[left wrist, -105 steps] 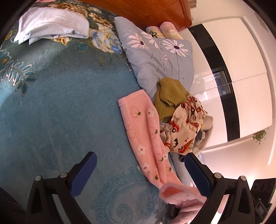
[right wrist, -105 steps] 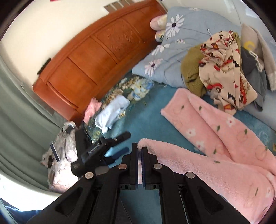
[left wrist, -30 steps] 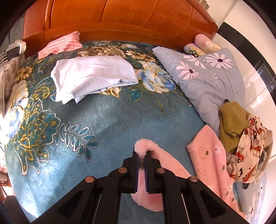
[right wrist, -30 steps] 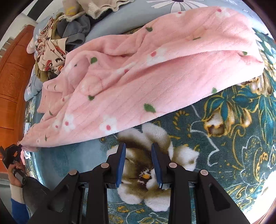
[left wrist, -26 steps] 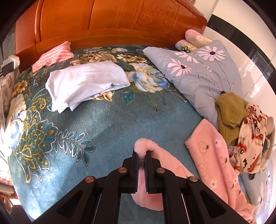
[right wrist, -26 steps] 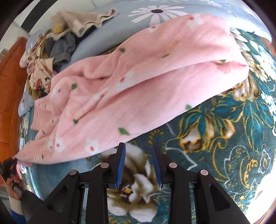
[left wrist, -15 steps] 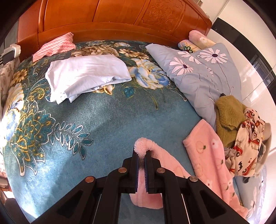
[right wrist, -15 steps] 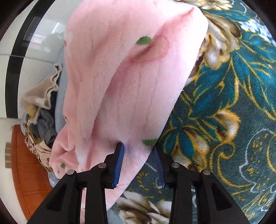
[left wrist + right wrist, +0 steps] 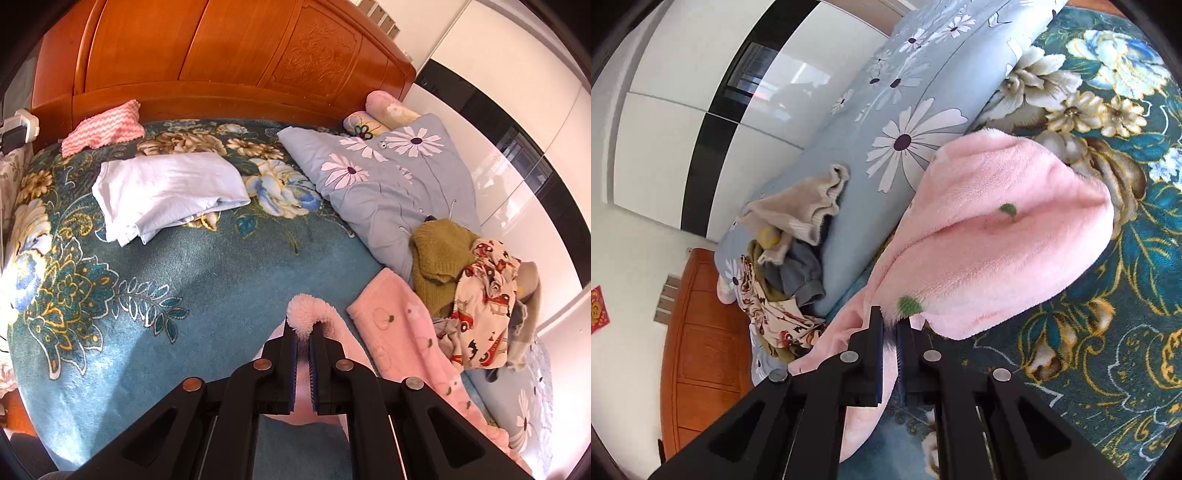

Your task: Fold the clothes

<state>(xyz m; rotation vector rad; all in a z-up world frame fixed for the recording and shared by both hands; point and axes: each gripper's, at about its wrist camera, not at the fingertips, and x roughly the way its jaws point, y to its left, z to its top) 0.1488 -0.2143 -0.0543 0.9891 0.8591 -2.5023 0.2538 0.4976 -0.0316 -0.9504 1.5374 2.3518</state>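
Pink fleece pants (image 9: 402, 332) with small fruit and flower prints lie on the teal floral bedspread (image 9: 147, 280). In the left wrist view my left gripper (image 9: 303, 332) is shut on a fluffy edge of one pant end, which bulges above the fingertips. In the right wrist view my right gripper (image 9: 889, 325) is shut on the edge of the pink fleece pants (image 9: 997, 243) at the other end, where the fabric bulges up over the bedspread (image 9: 1108, 332).
A folded pale blue garment (image 9: 166, 192) and a pink zigzag cloth (image 9: 103, 127) lie near the wooden headboard (image 9: 221, 62). A grey daisy-print quilt (image 9: 395, 184) carries a pile of clothes (image 9: 476, 291). The same pile (image 9: 783, 258) shows beside the quilt (image 9: 905, 122).
My right gripper has gone from open over the bedspread to shut on the edge of the pink pants. The left gripper keeps its hold and has barely shifted.
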